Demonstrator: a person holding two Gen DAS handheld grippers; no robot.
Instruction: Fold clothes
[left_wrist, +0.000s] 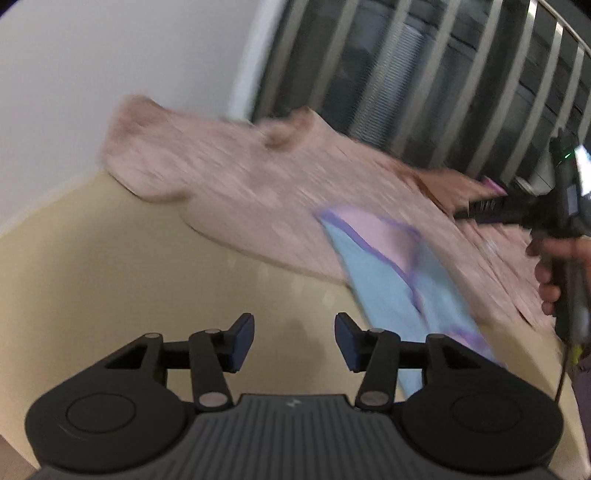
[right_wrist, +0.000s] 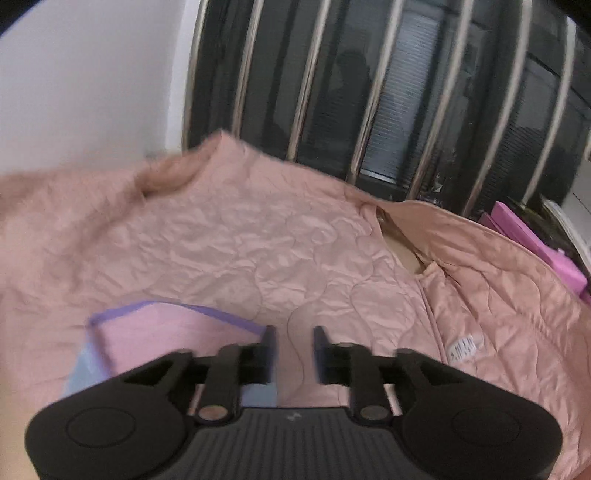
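Both grippers, left gripper (left_wrist: 294, 341) and right gripper (right_wrist: 294, 354), gape empty; only the right view shows the pink jacket's (right_wrist: 277, 251) white label (right_wrist: 463, 347); blue-pink garment (left_wrist: 399, 280) runs diagonally.

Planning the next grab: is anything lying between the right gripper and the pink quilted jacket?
Partly. The right gripper hangs open over the pink quilted jacket with nothing between its fingers. A smaller blue and pink garment lies on top of the jacket's near edge, beside the gripper; the rest of the jacket is uncovered.
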